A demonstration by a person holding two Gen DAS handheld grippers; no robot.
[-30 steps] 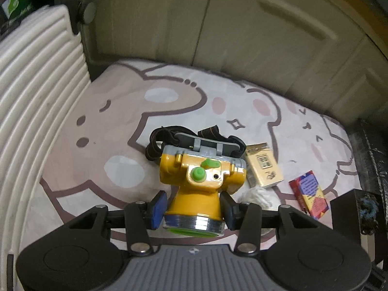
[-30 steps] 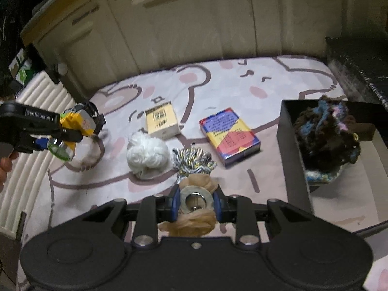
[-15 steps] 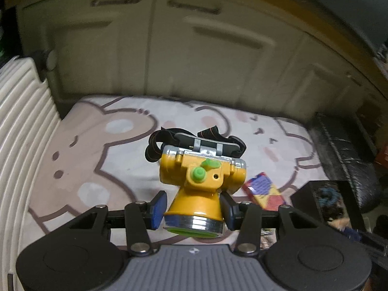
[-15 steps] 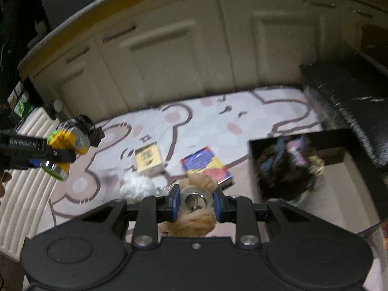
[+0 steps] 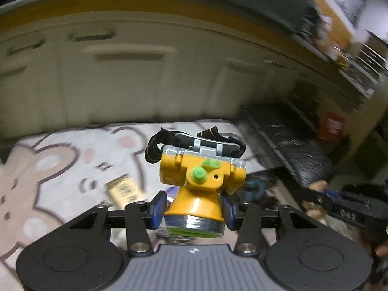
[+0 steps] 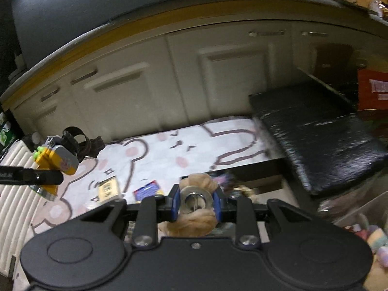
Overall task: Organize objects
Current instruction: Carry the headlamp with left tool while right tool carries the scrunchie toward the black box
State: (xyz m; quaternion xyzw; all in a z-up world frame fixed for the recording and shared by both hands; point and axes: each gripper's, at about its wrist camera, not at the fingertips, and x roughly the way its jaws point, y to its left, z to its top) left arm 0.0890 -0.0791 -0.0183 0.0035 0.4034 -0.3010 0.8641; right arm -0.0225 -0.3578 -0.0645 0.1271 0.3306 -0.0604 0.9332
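Note:
My left gripper [image 5: 194, 209] is shut on a yellow headlamp [image 5: 202, 177] with a green button and a black strap, held high above the bear-print mat [image 5: 72, 155]. The headlamp also shows in the right wrist view [image 6: 54, 160], at the far left. My right gripper [image 6: 196, 202] is shut on a tan scrunchie with a metal ring [image 6: 195, 200], held above the near edge of the black box [image 6: 262, 172]. A beige card box [image 6: 108, 189] and a colourful card box [image 6: 148, 190] lie on the mat.
Cream cabinet doors [image 6: 169, 77] stand behind the mat. A black padded block [image 6: 315, 131] sits to the right, with a red box [image 6: 373, 92] behind it. A white ribbed panel [image 6: 14, 194] lies at the left. A clear bin of soft items [image 6: 363, 230] is at the lower right.
Both grippers have risen and swung to the right with their loads. The mat and its objects have dropped lower in both views, and the black box now lies under the right gripper.

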